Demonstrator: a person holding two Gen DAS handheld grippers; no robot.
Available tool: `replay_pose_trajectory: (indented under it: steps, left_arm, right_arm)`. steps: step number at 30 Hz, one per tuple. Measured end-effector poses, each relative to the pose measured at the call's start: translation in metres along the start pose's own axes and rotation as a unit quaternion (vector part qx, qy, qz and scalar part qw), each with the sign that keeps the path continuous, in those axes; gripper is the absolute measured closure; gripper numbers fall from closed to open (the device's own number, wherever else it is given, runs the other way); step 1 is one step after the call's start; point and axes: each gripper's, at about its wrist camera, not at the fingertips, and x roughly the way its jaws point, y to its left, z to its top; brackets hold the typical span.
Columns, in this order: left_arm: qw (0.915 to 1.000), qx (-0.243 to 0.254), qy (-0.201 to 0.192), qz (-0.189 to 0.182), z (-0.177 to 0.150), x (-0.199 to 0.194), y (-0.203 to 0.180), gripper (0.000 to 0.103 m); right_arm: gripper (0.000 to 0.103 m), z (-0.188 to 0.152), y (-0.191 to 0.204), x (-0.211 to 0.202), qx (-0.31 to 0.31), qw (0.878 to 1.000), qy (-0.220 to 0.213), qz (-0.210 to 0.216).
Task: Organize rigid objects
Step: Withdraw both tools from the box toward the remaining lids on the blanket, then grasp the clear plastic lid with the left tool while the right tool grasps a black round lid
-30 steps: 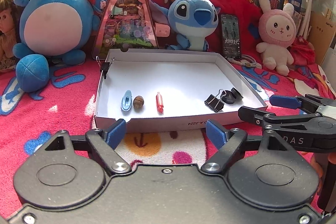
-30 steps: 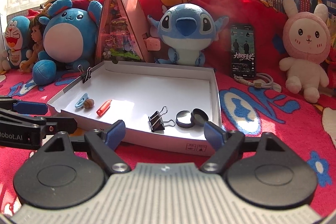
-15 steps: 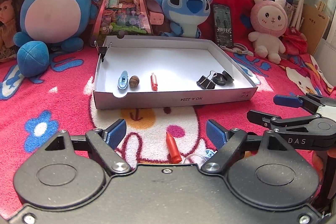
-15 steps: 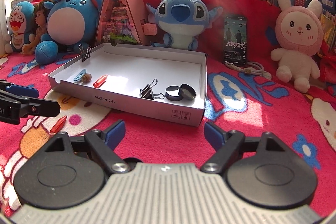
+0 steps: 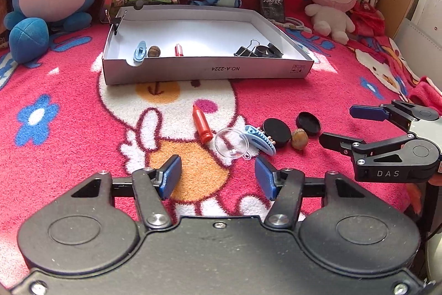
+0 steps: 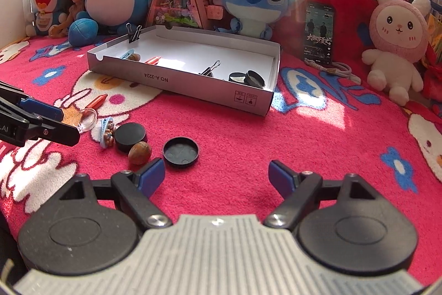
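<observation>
Red crayon [image 5: 202,125], clear dome [image 5: 231,142], black caps, nut on blanket, both hand-held grippers [image 5: 218,175] [image 6: 216,175] spread, empty

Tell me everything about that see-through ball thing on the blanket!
The dome is a clear, shiny plastic half-shell, like half a toy capsule, with a small tab on its rim. It lies tilted on the blanket, outside the box. An orange crayon lies just left of it and a blue clip sits right against its other side. It looks empty; you can see the blanket through it. Neither claw touches it; the open left claw is just in front of it.
</observation>
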Motion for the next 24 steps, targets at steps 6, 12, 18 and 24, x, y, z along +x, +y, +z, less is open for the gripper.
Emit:
replay_pose_trajectory:
  steps: [6,12,18,24]
  left_arm:
    - [0.9998,0.016,-0.006,0.005,-0.002,0.002,-0.012,0.063]
    - [0.9997,0.015,-0.016,0.012,0.001,0.006,-0.015,0.07]
    - [0.9994,0.007,-0.026,0.022,0.003,0.011,-0.017,0.078]
    - [0.9986,0.015,-0.039,0.032,0.003,0.015,-0.022,0.077]
  right_arm:
    - [0.02,-0.002,0.007,0.007,-0.01,1.0,0.006,-0.007]
    - [0.026,0.002,0.014,0.014,-0.002,1.0,-0.002,0.006]
    - [0.038,0.005,0.023,0.02,0.0,1.0,-0.012,0.008]
    - [0.039,0.003,0.027,0.024,0.005,1.0,-0.025,0.001]
